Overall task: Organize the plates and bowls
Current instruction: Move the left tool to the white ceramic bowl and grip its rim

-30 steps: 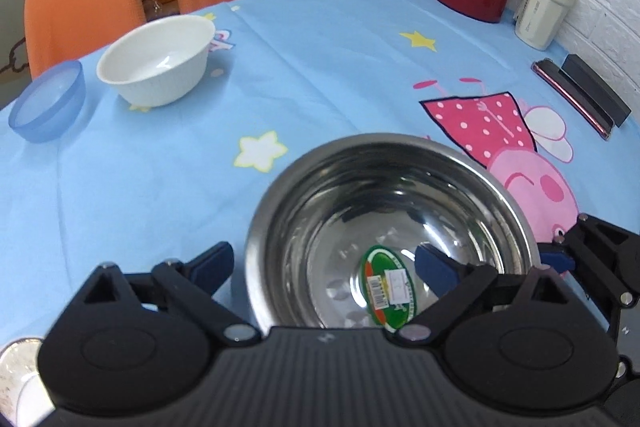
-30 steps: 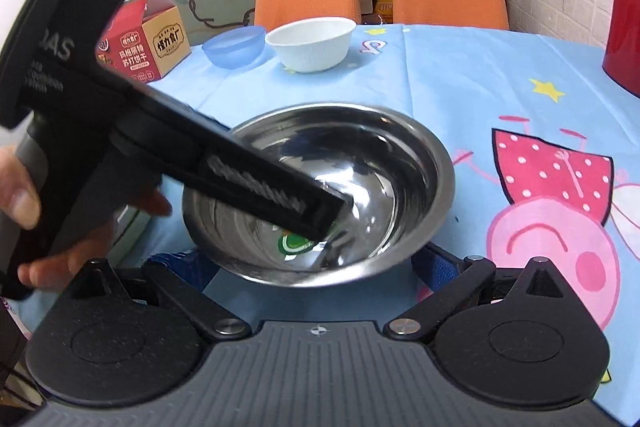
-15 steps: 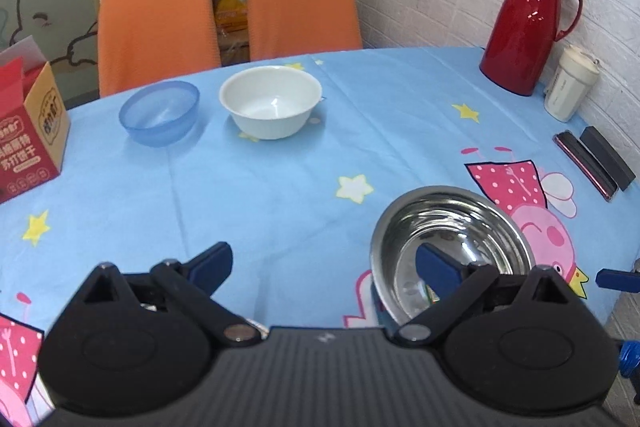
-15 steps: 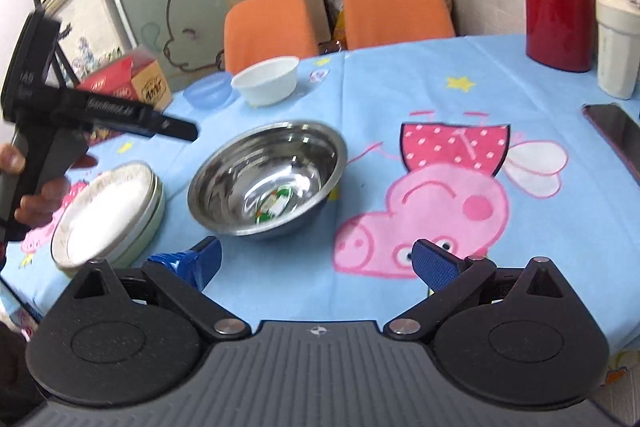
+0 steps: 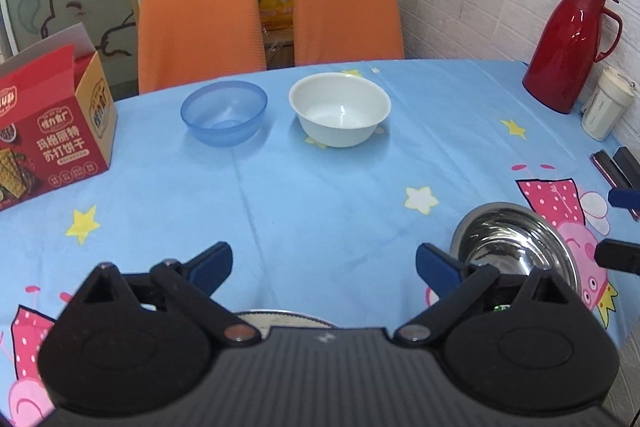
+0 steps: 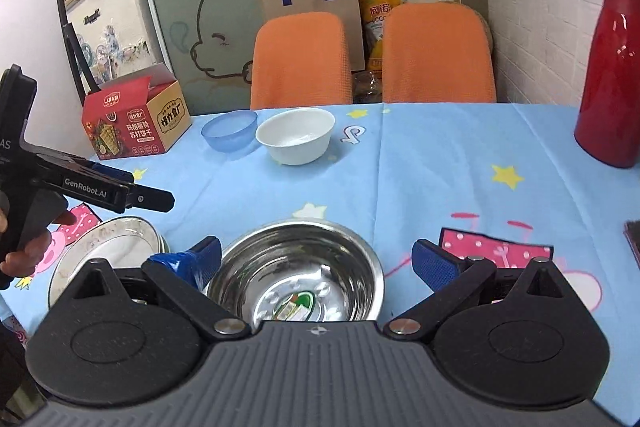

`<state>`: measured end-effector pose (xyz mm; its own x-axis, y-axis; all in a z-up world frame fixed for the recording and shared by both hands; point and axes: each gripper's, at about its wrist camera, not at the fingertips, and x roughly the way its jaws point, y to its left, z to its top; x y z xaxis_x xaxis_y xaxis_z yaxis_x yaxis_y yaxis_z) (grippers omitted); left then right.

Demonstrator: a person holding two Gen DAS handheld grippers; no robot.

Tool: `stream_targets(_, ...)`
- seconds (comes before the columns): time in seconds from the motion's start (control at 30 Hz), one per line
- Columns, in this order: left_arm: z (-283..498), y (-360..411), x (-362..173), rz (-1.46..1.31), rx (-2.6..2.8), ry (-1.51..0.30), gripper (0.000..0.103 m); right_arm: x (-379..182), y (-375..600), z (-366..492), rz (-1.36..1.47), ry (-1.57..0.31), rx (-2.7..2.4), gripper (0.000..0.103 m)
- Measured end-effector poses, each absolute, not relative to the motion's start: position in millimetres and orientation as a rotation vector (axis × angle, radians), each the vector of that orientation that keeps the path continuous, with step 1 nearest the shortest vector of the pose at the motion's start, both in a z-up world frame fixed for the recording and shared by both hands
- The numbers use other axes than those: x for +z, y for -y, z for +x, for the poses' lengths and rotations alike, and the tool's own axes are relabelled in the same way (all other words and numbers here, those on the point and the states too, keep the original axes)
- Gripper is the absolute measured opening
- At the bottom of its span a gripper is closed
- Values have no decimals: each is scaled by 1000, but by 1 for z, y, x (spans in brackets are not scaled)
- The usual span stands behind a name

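Observation:
A steel bowl with a sticker inside sits on the blue tablecloth near the front edge; it also shows in the left wrist view. Stacked plates lie to its left. A white bowl and a blue translucent bowl stand at the far side; both also show in the right wrist view, white and blue. My left gripper is open and empty above the plates; its body shows in the right wrist view. My right gripper is open and empty, held over the steel bowl.
A red biscuit box stands at the left. A red thermos, a white cup and dark phones are at the right by the brick wall. Two orange chairs stand behind the table.
Both grippers have pulled back and up from the steel bowl. The left one let it go and moved left over the plates. The bowl now rests on the table.

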<state>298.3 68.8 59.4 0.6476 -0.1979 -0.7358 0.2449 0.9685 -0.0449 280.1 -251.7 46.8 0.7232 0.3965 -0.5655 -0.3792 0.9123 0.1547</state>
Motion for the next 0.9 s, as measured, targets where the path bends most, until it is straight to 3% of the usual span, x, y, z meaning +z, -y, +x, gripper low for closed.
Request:
stream_targets(0.33,348,-77,56,56,-244,-838,97,80,211,367,-164,-623,493,89)
stream_targets(0.73,454,-75,70,-13,-286,-806,97,36,172,456,-259,-729,586,89)
stream_targets(0.9,521,-52,66,-12,-405,-875,97,21,163,471,-276,-767,619,89)
